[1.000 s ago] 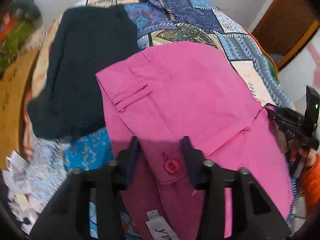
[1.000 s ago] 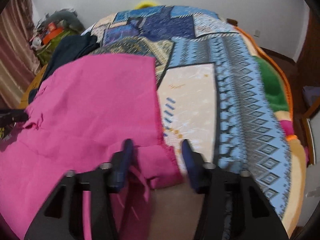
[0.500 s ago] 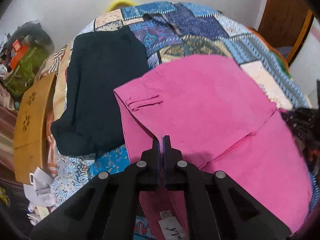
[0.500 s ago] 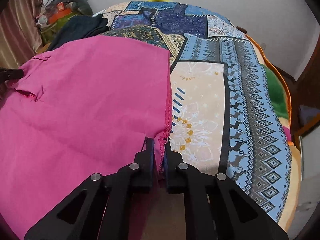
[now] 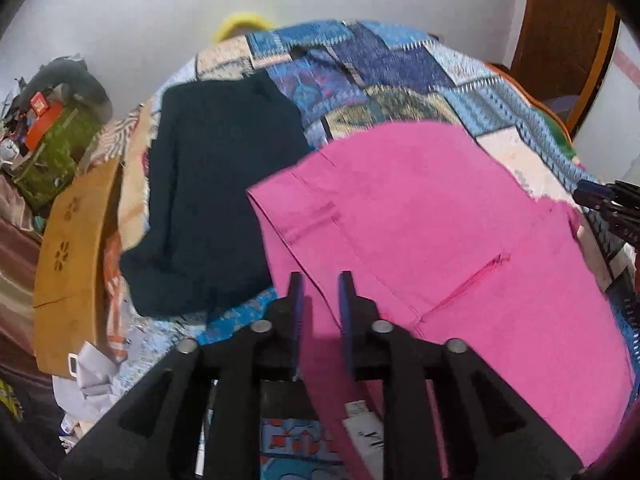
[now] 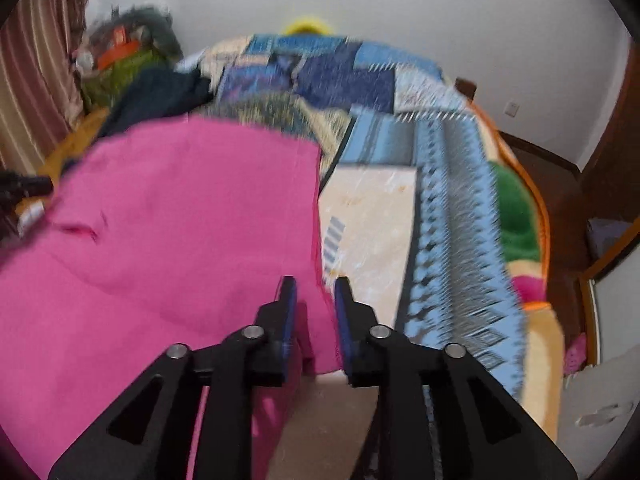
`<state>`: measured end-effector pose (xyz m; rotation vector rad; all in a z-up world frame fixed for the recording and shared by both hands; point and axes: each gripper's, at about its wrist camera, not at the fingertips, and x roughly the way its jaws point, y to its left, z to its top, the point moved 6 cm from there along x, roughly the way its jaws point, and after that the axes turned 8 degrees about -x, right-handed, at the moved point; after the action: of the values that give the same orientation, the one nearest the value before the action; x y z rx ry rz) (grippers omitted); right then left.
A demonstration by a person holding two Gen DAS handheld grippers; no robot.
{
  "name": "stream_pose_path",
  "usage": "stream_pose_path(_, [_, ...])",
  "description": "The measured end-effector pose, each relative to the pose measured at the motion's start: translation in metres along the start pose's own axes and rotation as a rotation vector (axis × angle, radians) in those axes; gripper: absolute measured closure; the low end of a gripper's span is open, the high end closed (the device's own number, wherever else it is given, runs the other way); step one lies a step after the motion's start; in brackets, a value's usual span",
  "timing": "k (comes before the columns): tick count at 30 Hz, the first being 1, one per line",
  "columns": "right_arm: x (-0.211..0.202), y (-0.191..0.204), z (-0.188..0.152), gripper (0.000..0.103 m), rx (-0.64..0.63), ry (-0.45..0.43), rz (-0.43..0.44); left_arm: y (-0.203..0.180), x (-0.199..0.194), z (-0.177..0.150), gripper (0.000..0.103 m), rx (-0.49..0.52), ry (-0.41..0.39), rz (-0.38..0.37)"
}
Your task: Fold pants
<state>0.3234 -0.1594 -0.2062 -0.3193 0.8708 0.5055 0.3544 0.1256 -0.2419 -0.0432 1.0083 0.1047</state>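
Observation:
Pink pants (image 5: 420, 232) lie on the patchwork bedspread (image 5: 372, 72), waistband toward the left. My left gripper (image 5: 320, 292) is over the waistband edge, its jaws a small gap apart with pink cloth showing between them. My right gripper (image 6: 314, 296) is over the pants' right hem (image 6: 316, 240), its jaws also slightly apart over the cloth. The pants fill the left of the right wrist view (image 6: 160, 240). Both views are blurred by motion. The right gripper's tip shows at the right edge of the left wrist view (image 5: 608, 204).
A dark navy garment (image 5: 216, 184) lies on the bed left of the pants. A wooden headboard (image 5: 68, 248) and cluttered bags (image 5: 52, 140) are at the left. A wooden door frame (image 5: 568, 36) is at the right. The bed's edge (image 6: 540, 216) drops off to the right.
Both grippers were open a second ago, shut on the pants' edges half a second ago, and now stand a little apart again. Both cameras have lifted and tilted up.

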Motion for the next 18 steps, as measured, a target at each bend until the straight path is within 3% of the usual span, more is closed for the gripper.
stream_pose_path(1, [-0.006, -0.002, 0.004, 0.077, 0.010, -0.014, -0.001, 0.003, -0.003, 0.004, 0.062, -0.010, -0.007, -0.002])
stream_pose_path(3, [-0.021, -0.006, 0.018, 0.065, 0.023, -0.055, 0.001, 0.011, -0.009, 0.014, 0.050, -0.039, -0.028, -0.008])
stream_pose_path(7, [-0.034, -0.006, 0.046, 0.053, 0.028, -0.127, 0.017, 0.027, -0.007, 0.036, 0.040, -0.078, -0.050, 0.009])
stream_pose_path(13, [-0.005, -0.001, 0.081, 0.051, 0.050, -0.137, 0.077, 0.045, 0.027, 0.054, 0.037, -0.137, 0.006, 0.020])
stream_pose_path(18, [0.056, -0.001, 0.090, 0.051, 0.043, -0.038, 0.091, 0.052, 0.066, 0.061, 0.037, -0.156, 0.060, 0.029])
